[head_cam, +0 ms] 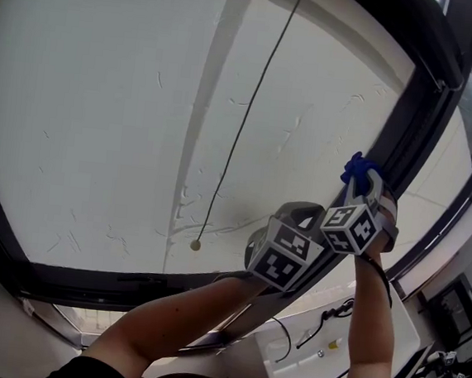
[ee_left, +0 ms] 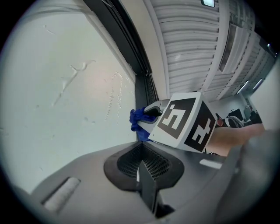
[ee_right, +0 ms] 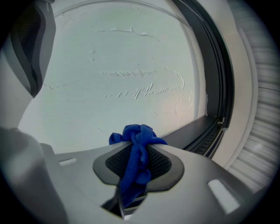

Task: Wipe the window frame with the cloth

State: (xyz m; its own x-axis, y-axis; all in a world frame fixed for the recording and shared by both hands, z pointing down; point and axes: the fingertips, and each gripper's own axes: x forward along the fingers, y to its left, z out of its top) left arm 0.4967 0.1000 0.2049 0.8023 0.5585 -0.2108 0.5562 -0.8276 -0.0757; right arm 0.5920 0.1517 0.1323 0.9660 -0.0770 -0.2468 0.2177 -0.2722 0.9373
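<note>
Two-handed, reaching up at the glass pane (head_cam: 104, 88) toward the dark window frame (head_cam: 407, 134) at 3 o'clock in the head view. Clamping the blue cloth (ee_right: 135, 146) in the right gripper (ee_right: 131, 168), jaws pinching its bunched folds, with a tuft poking out past the tips. Bringing that tuft right beside the frame's inner edge, contact itself not readable. Holding the left gripper (ee_left: 144, 175) just beside the right one, at its 7 o'clock, jaws pressing together on nothing. Leaving the round weight (head_cam: 196, 244) on its thin cord dangling well apart at 9 o'clock.
</note>
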